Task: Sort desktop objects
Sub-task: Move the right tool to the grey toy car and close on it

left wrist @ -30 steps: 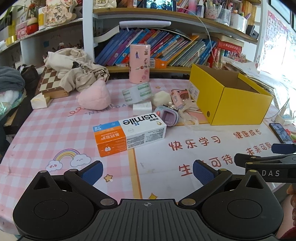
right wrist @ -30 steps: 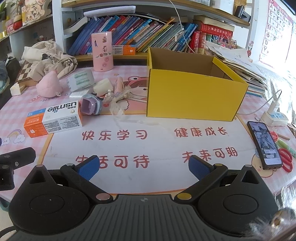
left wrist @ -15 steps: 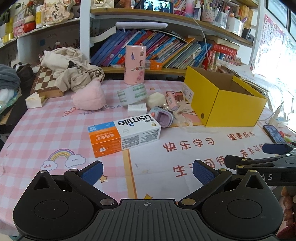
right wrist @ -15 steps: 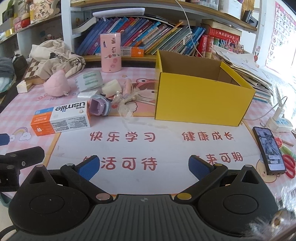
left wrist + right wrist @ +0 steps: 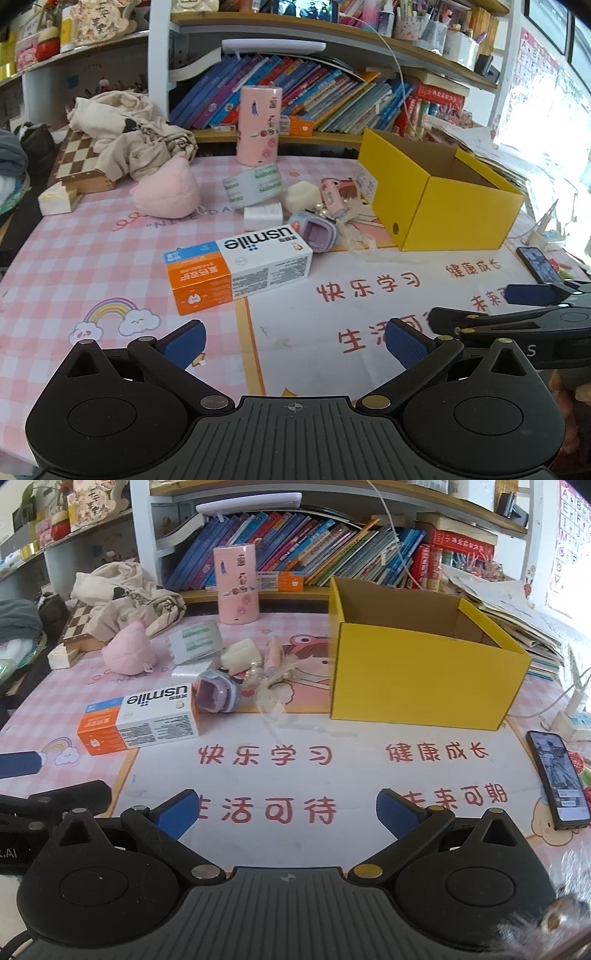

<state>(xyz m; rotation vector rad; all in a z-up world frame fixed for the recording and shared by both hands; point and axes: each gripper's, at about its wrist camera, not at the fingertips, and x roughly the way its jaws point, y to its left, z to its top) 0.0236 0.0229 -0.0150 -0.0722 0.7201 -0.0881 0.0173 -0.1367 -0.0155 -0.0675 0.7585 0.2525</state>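
- One yellow cardboard box [image 5: 421, 679] stands open-topped on the desk [image 5: 332, 775], right of the clutter; its brown inside walls show, but its floor is hidden, so I cannot tell what, if anything, lies in it.
- Just left of the box lies a loose heap: a purple watch-like gadget [image 5: 216, 696], a pale soap-shaped block [image 5: 242, 653], a slim pink tube [image 5: 274, 657], pearl beads and sheer crinkled ribbon [image 5: 271, 701].
- A long rectangular carton [image 5: 240, 267], white and orange with "usmile" printed on it, lies flat beside the gadget, touching or nearly touching it.
- Behind it rest a roll of clear printed tape [image 5: 255, 184], a small white packet [image 5: 263, 214] and a fuzzy pink plush [image 5: 166, 194].
- Farther back a pink cylinder [image 5: 258, 125] with stickers stands upright before a shelf of leaning books [image 5: 314, 550].
- A dark phone [image 5: 557, 779] lies flat near the desk's right edge.
- Left gripper [image 5: 293, 341] hovers over the desk's glossy mat, blue ribbed fingers [image 5: 184, 339] spread wide, holding nothing.
- Right gripper [image 5: 288, 812] does likewise, fingers [image 5: 397, 812] spread apart and empty.
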